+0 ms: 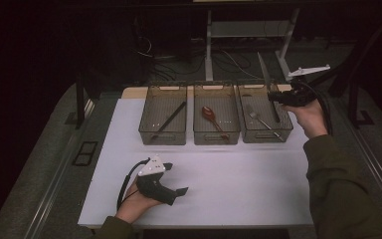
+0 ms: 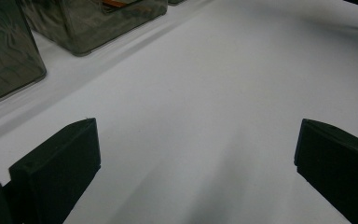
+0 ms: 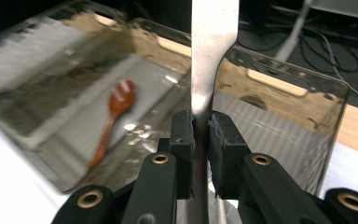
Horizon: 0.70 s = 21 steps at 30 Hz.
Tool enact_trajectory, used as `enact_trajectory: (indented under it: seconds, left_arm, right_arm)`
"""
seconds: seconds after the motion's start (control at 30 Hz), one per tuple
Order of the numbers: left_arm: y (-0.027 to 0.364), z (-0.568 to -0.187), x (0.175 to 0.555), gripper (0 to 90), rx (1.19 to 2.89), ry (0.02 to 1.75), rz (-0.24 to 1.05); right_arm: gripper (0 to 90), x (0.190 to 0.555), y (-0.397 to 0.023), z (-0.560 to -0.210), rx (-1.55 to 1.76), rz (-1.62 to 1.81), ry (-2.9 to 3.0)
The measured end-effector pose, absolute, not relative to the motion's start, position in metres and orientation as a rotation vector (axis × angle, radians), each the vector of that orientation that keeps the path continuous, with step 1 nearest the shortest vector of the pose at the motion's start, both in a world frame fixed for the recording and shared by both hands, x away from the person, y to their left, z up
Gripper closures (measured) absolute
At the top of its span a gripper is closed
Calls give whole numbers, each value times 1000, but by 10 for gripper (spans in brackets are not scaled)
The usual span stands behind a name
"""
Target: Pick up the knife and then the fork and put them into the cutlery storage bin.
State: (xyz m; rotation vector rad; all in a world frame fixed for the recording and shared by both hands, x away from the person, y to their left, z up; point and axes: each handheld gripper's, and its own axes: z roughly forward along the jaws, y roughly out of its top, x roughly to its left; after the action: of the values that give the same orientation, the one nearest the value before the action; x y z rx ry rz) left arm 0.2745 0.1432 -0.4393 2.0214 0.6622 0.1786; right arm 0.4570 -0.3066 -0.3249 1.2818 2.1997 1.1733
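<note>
Knife (image 3: 212,42) | clamped in right gripper (image 3: 200,128) jaws | left gripper (image 2: 196,154) jaws apart | white table (image 1: 229,179)

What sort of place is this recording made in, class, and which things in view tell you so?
Probably a lab or workshop bench set up for sorting cutlery: a white table top bearing three clear plastic bins, hand-held black grippers with trailing cables, and bare desk legs and loose floor cables behind in a dark room.

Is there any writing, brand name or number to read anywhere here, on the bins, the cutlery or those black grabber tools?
None: no readable text on the three bins, the knife in the right gripper, the wooden spoon, the fork or the left gripper.
</note>
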Motion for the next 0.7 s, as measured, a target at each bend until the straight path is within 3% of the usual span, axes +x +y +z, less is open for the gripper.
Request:
enact_trajectory:
  seconds: [0.3,0.7]
  left_arm:
    - [142,-440,275,0,2026,657,171]
    - [142,-440,274,0,2034,647,167]
  right_arm:
    - [793,482,-303,-366,1389,934,2346]
    - [770,489,-298,-388,1462,727,2454]
